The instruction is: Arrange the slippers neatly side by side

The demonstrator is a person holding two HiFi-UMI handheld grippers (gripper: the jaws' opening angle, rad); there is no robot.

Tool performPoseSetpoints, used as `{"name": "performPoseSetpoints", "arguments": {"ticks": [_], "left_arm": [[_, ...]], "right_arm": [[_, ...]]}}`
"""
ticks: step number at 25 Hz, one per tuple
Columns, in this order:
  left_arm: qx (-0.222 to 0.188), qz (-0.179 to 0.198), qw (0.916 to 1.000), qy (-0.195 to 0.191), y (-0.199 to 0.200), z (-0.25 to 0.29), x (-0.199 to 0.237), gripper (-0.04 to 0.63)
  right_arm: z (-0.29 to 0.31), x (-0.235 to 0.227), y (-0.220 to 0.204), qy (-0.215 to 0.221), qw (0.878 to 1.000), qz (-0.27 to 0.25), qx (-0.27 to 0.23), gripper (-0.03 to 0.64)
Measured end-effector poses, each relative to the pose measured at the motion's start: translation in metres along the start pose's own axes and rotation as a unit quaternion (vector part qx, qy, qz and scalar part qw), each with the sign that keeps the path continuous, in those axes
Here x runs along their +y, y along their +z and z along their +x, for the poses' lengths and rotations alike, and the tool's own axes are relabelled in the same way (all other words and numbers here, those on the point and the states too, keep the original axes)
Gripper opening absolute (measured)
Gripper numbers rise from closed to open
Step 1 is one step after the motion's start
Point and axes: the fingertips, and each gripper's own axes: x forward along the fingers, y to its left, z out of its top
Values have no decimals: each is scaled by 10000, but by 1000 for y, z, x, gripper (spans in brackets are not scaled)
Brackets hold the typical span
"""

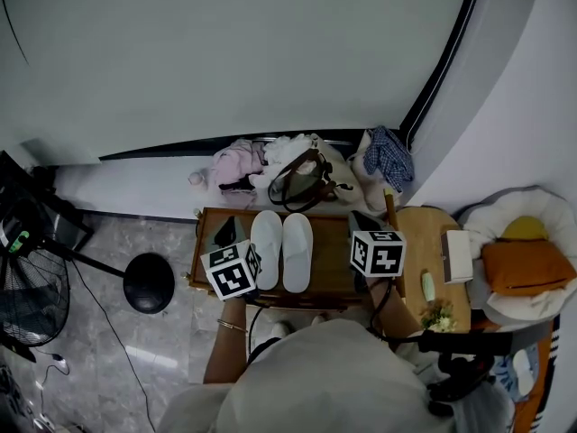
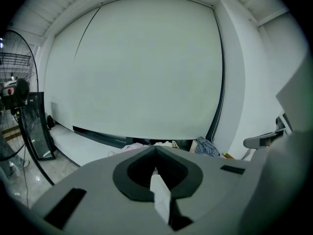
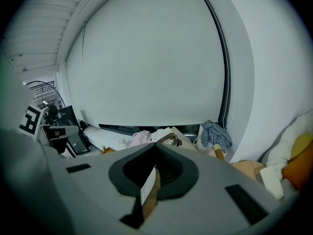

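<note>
A brown handbag with dark straps (image 1: 306,188) lies behind the low wooden table (image 1: 332,251). An orange cushion (image 1: 527,267) rests on a white padded seat (image 1: 505,207).

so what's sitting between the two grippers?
Head view: the pair of white slippers, side by side on the wooden table, lies between the left gripper and the right gripper.

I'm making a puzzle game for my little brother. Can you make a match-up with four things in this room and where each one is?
Things:
1. pair of white fabric slippers
2. orange square cushion
3. blue checked cloth
4. black round fan base

Places:
A. on the grey floor, left of the table
B. side by side on the brown wooden table
C. on the white padded chair at the right
D. in the pile behind the table, by the window

Pairs: 1-B, 2-C, 3-D, 4-A
</note>
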Motion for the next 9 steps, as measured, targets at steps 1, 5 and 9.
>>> {"name": "performPoseSetpoints", "arguments": {"ticks": [1, 5, 9], "left_arm": [[-5, 6, 10000, -5, 0, 0, -1, 15], [0, 39, 10000, -28, -1, 0, -5, 17], [10, 38, 10000, -51, -3, 0, -8, 15]], "right_arm": [[0, 0, 0, 7, 10000, 1, 2, 34], [-2, -3, -2, -2, 10000, -7, 13, 34], [-3, -4, -2, -3, 10000, -23, 8, 34]]}}
